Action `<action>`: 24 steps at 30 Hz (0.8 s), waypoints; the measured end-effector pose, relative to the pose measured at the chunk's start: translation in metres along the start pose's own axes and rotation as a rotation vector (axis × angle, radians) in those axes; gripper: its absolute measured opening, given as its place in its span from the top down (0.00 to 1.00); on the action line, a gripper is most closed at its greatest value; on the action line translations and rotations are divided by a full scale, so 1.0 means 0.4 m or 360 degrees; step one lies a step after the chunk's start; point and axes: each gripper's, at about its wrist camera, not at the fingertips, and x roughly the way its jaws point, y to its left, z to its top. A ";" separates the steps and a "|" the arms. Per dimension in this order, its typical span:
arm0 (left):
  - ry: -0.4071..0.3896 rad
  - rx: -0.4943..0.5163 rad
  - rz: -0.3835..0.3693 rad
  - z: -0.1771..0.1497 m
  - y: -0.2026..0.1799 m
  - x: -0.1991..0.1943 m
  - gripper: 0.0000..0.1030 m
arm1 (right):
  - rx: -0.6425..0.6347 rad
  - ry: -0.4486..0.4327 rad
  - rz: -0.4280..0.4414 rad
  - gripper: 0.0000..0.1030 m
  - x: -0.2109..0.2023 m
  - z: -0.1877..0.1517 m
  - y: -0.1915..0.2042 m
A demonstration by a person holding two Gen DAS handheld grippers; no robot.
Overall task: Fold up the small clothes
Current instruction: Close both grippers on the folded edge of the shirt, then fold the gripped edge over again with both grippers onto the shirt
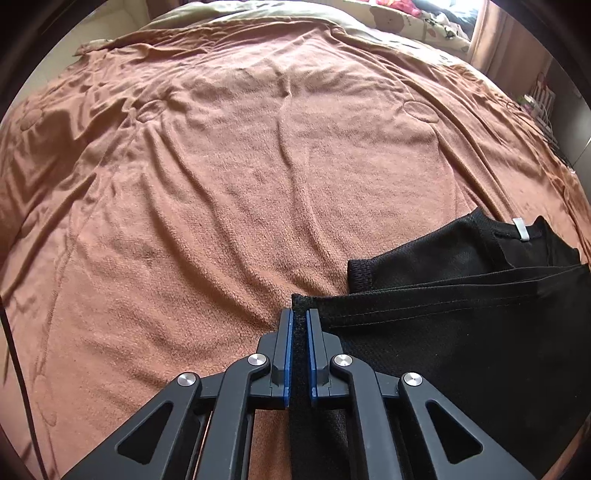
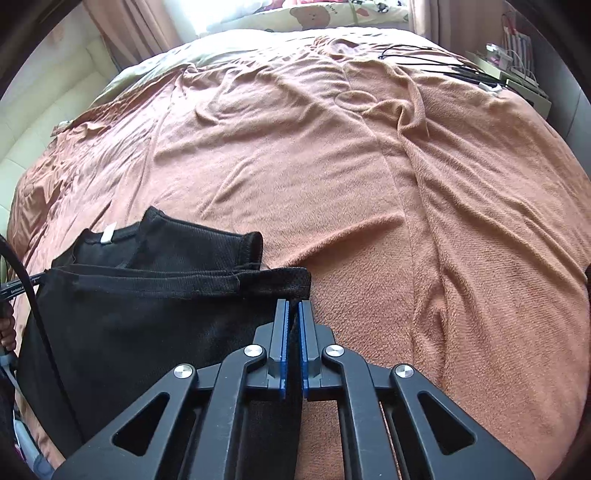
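A black T-shirt lies on the brown blanket, its lower part folded up toward the collar, where a white neck label shows. My left gripper is shut on the shirt's left hem corner. In the right wrist view the same shirt fills the lower left, with the label at its far end. My right gripper is shut on the shirt's right hem corner. Both corners are held just above the blanket, the hem stretched between them.
The wrinkled brown blanket covers the bed. A patterned pillow lies at the head. Black cables rest at the far right edge by a bedside shelf. A black cord hangs at the left.
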 end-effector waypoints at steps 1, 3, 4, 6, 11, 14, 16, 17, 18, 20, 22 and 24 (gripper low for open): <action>-0.0017 -0.0003 -0.0002 0.001 0.001 -0.010 0.94 | -0.0016 -0.0012 -0.0006 1.00 -0.007 -0.001 0.004; -0.0045 -0.0012 -0.0004 0.005 0.005 -0.030 0.94 | -0.0043 -0.0045 -0.0020 1.00 -0.024 -0.001 0.013; -0.0061 -0.0015 -0.0005 0.009 0.008 -0.041 0.94 | -0.0046 -0.0063 -0.0027 1.00 -0.032 -0.001 0.015; -0.0095 -0.0022 -0.0009 0.017 0.011 -0.061 0.94 | -0.0037 -0.0102 -0.0036 1.00 -0.050 0.002 0.015; -0.0164 -0.0034 -0.0010 0.045 0.013 -0.097 0.94 | -0.0028 -0.0180 -0.0053 1.00 -0.084 0.013 0.021; -0.0194 -0.0038 0.0002 0.066 0.015 -0.102 0.94 | -0.0042 -0.0201 -0.0073 1.00 -0.089 0.025 0.030; -0.0200 -0.0047 0.0009 0.078 0.017 -0.096 0.94 | -0.0045 -0.0202 -0.0082 1.00 -0.082 0.035 0.032; -0.0200 -0.0049 0.0014 0.084 0.018 -0.091 0.94 | -0.0044 -0.0200 -0.0088 1.00 -0.077 0.041 0.031; -0.0198 -0.0052 0.0017 0.088 0.019 -0.084 0.94 | -0.0042 -0.0196 -0.0093 1.00 -0.071 0.047 0.031; -0.0189 -0.0048 0.0026 0.096 0.018 -0.071 0.94 | -0.0042 -0.0180 -0.0107 1.00 -0.052 0.057 0.030; -0.0170 -0.0033 0.0041 0.101 0.015 -0.050 0.94 | -0.0041 -0.0152 -0.0121 1.00 -0.031 0.068 0.030; -0.0126 -0.0020 0.0054 0.103 0.014 -0.023 0.94 | -0.0035 -0.0098 -0.0127 1.00 0.002 0.073 0.028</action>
